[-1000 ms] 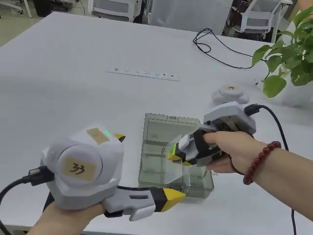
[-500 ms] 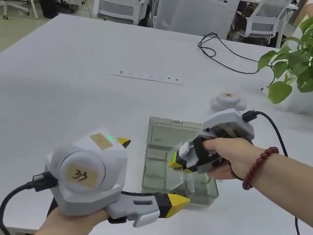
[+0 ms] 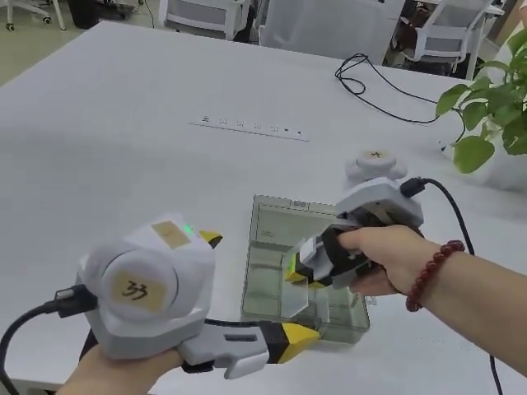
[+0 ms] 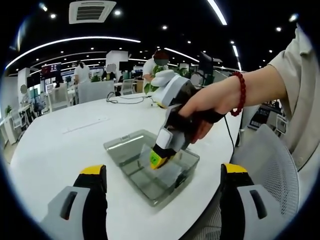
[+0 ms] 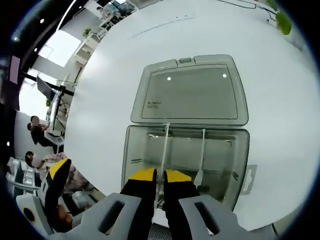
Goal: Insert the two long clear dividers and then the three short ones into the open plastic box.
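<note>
The clear plastic box (image 3: 268,247) lies on the white table with its lid (image 5: 192,92) folded flat on the far side. My right gripper (image 3: 292,271) hangs over the box, shut on a long clear divider (image 5: 163,145) that stands upright in the tray. A second long divider (image 5: 202,150) stands parallel beside it. The right gripper (image 5: 155,175) pinches the divider's near end. My left gripper (image 3: 253,285) sits low at the box's near left, open, nothing between its yellow fingertips (image 4: 92,170). In the left gripper view, the right gripper (image 4: 170,130) and box (image 4: 125,150) are ahead.
A small clear piece (image 5: 248,179) lies on the table just right of the box. A white round device (image 3: 375,164) sits behind the box, with a black cable (image 3: 387,82), a plant (image 3: 494,107) at the right and a thin strip (image 3: 251,127) farther back.
The head view has shifted slightly. My right gripper holds the divider over the box and has sunk a little lower into it. The left gripper has hardly moved.
</note>
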